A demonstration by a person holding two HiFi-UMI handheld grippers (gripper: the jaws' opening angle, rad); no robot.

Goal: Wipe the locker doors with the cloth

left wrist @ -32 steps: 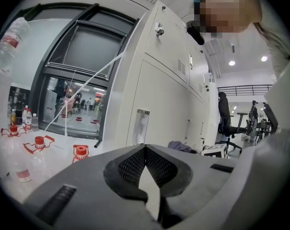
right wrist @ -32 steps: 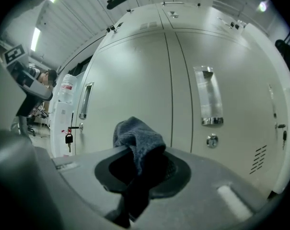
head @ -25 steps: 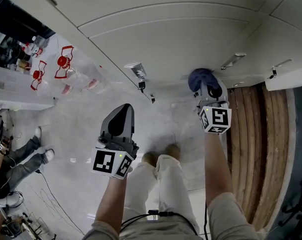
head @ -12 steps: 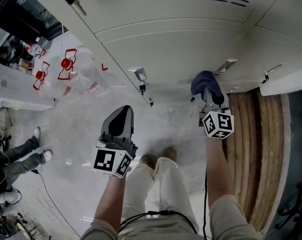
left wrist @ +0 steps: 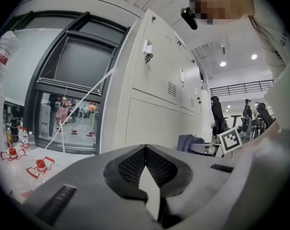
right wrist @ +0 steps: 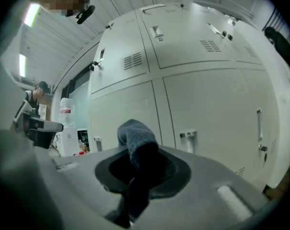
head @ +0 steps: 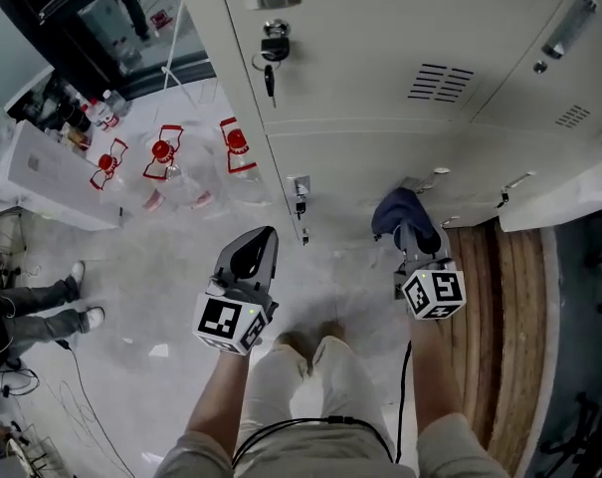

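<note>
Between right gripper point(right wrist: 142, 174) jaws, clamped: blue cloth point(right wrist: 136, 137), likely soft, light, floppy; bunched mid-fold grip looks fine. Cloth sits close to lower locker doors point(head: 355, 162), contact unclear; left gripper point(left wrist: 145, 169) jaws closed, empty.

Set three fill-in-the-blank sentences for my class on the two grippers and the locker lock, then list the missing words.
The gripper clamping the cloth is the person's ______ one.
The left gripper has its jaws shut on ______.
A ______ hangs from the lock of an upper locker door.
Missing words: right; nothing; key.
</note>
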